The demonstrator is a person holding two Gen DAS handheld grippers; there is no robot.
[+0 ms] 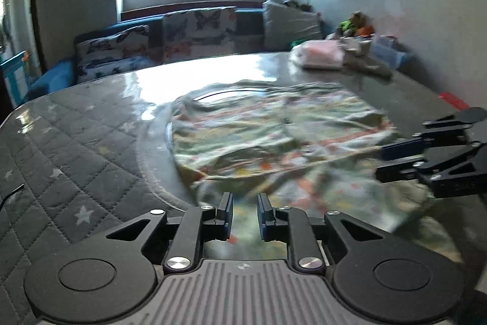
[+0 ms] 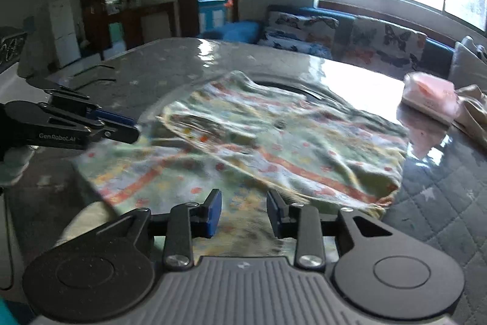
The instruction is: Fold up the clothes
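Here, garment spread flat on table, near hem just ahead of both grippers: left gripper and right gripper, jaws parted, gripping nothing.

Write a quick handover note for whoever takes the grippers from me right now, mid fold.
Left hand-held gripper: jaws apart over the near edge of the pale green patterned cloth garment; no visible grip.
Right hand-held gripper: jaws apart over the same near edge, nothing pinched.
The garment lies rumpled on the grey quilted star-print table cover, one flap already turned over its middle.
A pink folded bundle sits at the far side.
Done: one fold, it seems.
Left: smooth it, finish the folds, probably stack it with the bundle.
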